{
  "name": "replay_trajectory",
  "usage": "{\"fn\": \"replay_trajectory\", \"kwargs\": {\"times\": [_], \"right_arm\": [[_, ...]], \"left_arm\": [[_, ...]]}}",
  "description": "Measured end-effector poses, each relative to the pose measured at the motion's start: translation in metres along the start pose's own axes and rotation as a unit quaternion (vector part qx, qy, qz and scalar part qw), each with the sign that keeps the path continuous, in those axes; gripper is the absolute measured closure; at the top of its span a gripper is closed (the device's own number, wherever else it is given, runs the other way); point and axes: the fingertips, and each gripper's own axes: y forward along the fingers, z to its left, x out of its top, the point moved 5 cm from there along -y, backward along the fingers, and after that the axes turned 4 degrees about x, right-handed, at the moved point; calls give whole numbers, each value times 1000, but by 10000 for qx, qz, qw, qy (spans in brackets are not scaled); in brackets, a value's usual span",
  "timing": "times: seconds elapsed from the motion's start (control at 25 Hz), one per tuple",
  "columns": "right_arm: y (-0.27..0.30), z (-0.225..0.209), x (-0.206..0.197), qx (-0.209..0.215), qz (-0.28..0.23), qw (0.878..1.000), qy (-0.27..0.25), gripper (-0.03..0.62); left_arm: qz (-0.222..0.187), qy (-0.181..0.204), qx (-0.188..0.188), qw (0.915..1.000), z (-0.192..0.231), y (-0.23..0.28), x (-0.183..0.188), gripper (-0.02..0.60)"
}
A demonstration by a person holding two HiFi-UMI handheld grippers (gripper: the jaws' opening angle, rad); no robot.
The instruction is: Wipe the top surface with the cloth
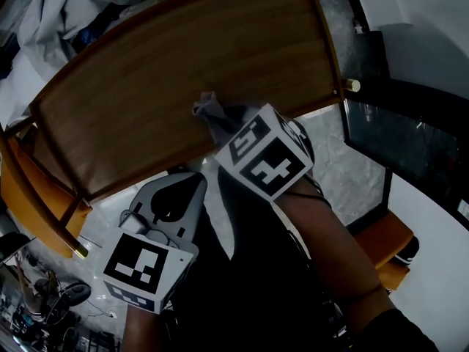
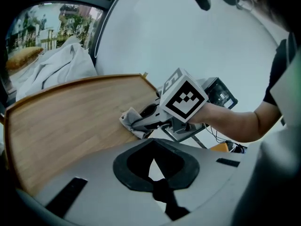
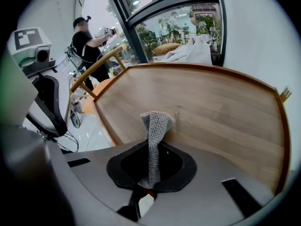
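Observation:
A grey knitted cloth (image 3: 155, 125) sticks up from my right gripper (image 3: 145, 188), which is shut on its lower end. In the head view the cloth (image 1: 208, 111) rests on the wooden table top (image 1: 161, 64) near its front edge, with the right gripper (image 1: 222, 128) just behind it. The left gripper view shows the cloth (image 2: 128, 119) bunched at the table top's (image 2: 61, 121) near corner. My left gripper (image 1: 170, 200) hangs off the table, below its front edge, over the floor. Its jaws (image 2: 158, 186) look shut with nothing in them.
An orange chair (image 1: 26, 196) stands at the table's left end. White fabric (image 1: 66, 13) is piled beyond the far left corner. A dark glass-fronted cabinet (image 1: 399, 134) and an orange stool (image 1: 387, 242) are at the right. Another person (image 3: 89, 44) stands further off.

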Motion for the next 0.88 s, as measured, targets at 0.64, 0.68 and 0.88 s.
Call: {"fn": "replay_trajectory", "kwargs": {"times": [0.64, 0.68, 0.88], "right_arm": [[-69, -87, -55, -893, 14, 9959, 166, 554], [-74, -92, -59, -989, 28, 9949, 203, 554], [-95, -114, -76, -1306, 34, 9905, 418, 554]], "left_arm": [[233, 435, -313, 9983, -52, 64, 30, 571], [251, 451, -329, 9981, -55, 68, 31, 571], [323, 531, -402, 9973, -64, 81, 37, 571]]}}
